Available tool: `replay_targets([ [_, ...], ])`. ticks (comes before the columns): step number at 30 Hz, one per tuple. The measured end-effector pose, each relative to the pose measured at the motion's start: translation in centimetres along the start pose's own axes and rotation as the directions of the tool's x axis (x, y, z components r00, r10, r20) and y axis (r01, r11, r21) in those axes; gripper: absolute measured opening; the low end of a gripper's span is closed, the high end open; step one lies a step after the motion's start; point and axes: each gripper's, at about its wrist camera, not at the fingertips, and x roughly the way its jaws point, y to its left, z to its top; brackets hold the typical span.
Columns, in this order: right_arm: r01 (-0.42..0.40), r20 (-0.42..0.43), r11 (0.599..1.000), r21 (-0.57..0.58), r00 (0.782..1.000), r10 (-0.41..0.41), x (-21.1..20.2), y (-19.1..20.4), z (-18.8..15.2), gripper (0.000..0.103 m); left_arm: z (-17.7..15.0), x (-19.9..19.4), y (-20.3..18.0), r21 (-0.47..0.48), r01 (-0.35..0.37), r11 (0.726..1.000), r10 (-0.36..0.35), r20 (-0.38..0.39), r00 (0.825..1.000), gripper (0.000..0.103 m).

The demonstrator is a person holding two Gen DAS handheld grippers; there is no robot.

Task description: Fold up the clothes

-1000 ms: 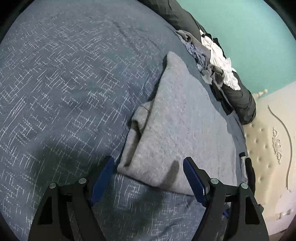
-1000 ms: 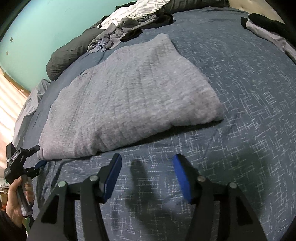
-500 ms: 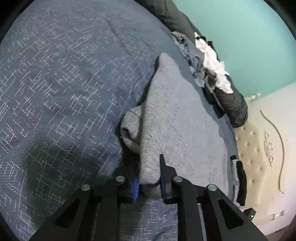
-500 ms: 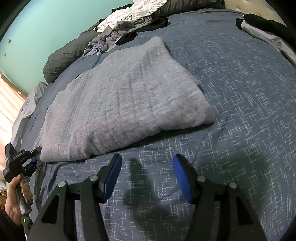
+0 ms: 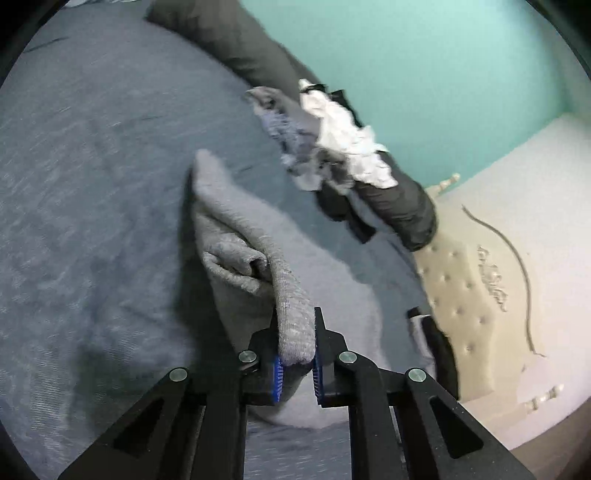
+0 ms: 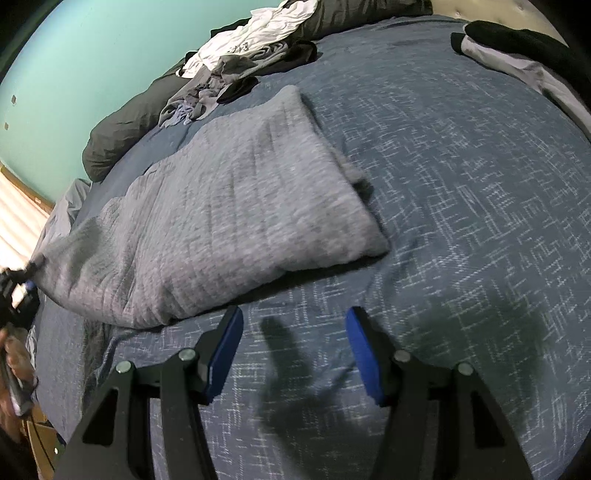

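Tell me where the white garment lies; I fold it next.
In the right wrist view, the white garment tops the clothes pile at upper left, against the dark pillow.

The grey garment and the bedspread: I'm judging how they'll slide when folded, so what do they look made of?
Grey garment: soft matte knit, probably cotton or fleece; ribbed texture, thick limp folds.
Bedspread: woven blue fabric, matte; white crosshatch threads show. Fibre unclear.

A person's hand (image 6: 14, 365) is blurred, edge-cropped.

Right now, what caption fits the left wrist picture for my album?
The left tool, closing, pinches the grey knit garment's edge above the blue bedspread.
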Motion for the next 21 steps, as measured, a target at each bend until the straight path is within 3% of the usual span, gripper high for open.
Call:
replay_targets([
  [6, -0.01, 0.013, 0.999, 0.031, 1.0, 0.009, -1.2, -2.0, 0.0, 0.059, 0.5, 3.8, -7.9, 0.115, 0.068, 0.991, -0.064, -0.039, 0.997, 0.012],
  [12, -0.026, 0.037, 0.996, 0.081, 0.999, 0.023, -2.3, -4.9, 0.4, 0.059, -3.1, 11.3, -16.7, 0.253, 0.143, 0.957, -0.1, -0.178, 0.979, 0.012],
  [17, -0.043, 0.044, 0.993, 0.115, 0.998, 0.038, -3.0, -6.8, 0.4, 0.059, -9.8, 19.2, -20.3, 0.366, 0.146, 0.919, -0.01, -0.348, 0.938, 0.012],
  [21, -0.046, 0.056, 0.99, 0.133, 0.998, 0.039, -3.6, -7.4, 0.6, 0.059, -13.1, 22.6, -19.7, 0.386, 0.1, 0.917, 0.071, -0.403, 0.912, 0.013],
])
